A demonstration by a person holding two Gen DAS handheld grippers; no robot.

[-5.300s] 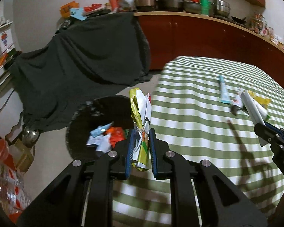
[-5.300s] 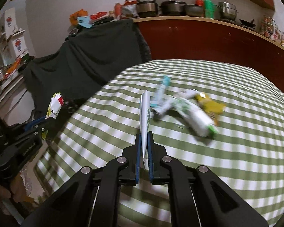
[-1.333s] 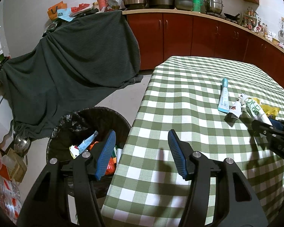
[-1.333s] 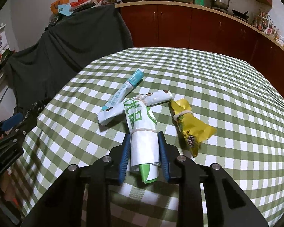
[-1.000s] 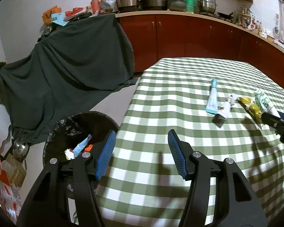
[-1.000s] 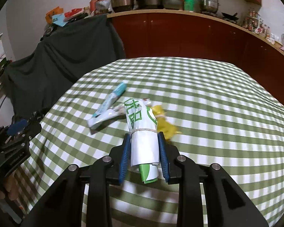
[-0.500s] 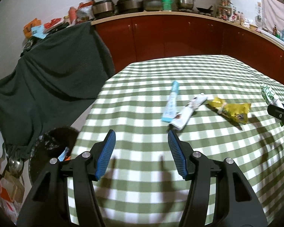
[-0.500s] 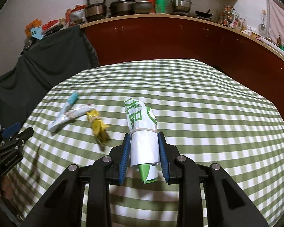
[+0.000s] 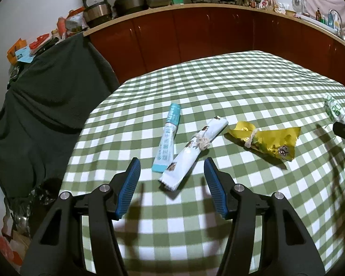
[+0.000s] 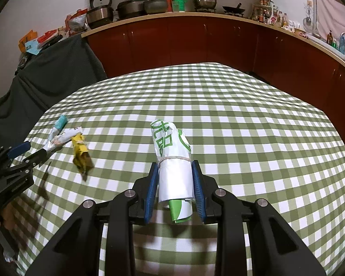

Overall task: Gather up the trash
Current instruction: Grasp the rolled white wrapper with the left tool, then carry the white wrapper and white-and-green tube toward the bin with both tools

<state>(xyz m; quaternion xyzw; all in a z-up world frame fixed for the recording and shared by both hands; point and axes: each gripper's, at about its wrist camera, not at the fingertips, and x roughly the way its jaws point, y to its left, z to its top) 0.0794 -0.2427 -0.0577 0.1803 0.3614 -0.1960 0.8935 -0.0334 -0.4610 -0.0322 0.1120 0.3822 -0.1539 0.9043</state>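
Observation:
My left gripper hangs open above the green checked table, with nothing between its fingers. Just ahead of it lie a white-blue wrapper tied with string, a teal stick wrapper to its left and a yellow wrapper to its right. My right gripper is shut on a rolled white-and-green wrapper, held above the table's middle. In the right wrist view the left gripper sits at the left edge, beside the yellow wrapper and the white-blue wrapper.
A black-lined trash bin shows partly on the floor at the lower left, off the table's left edge. A dark cloth drapes over furniture behind it. Red cabinets with pots on the counter run along the back.
Both views have swung right. The bin has slid to the lower-left edge and the three wrappers now lie just ahead of the open left gripper. The right gripper still holds its roll.

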